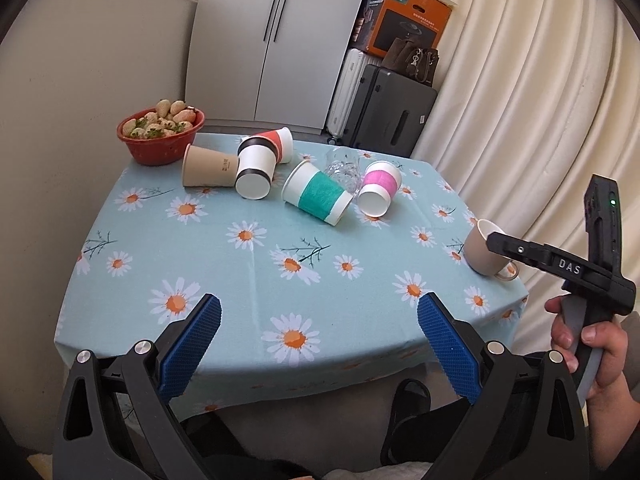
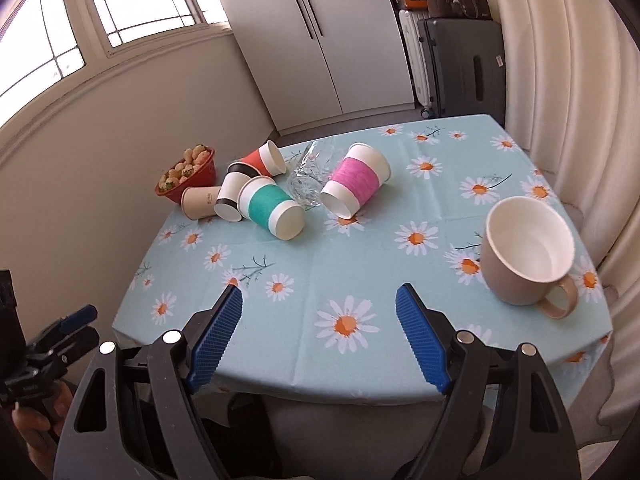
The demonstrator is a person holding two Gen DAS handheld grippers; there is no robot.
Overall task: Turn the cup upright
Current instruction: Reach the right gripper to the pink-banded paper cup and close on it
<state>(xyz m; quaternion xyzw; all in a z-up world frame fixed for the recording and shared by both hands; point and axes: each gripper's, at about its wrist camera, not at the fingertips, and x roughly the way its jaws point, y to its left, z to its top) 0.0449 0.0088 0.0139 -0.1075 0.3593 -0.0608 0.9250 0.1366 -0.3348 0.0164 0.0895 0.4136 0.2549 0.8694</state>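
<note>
Left wrist view: left gripper (image 1: 319,314) spread wide over the daisy tablecloth (image 1: 248,264), right gripper (image 2: 319,304) likewise wide, beige mug (image 2: 528,250) upright right of the tipped paper cups (image 1: 316,192), "DAS" on the right tool, "PHILIPS" on the orange box (image 1: 408,16) beyond.

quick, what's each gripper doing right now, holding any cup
Left gripper: open, holding nothing, over the near table edge.
Right gripper: open, holding nothing; the beige mug stands apart to its right.
</note>
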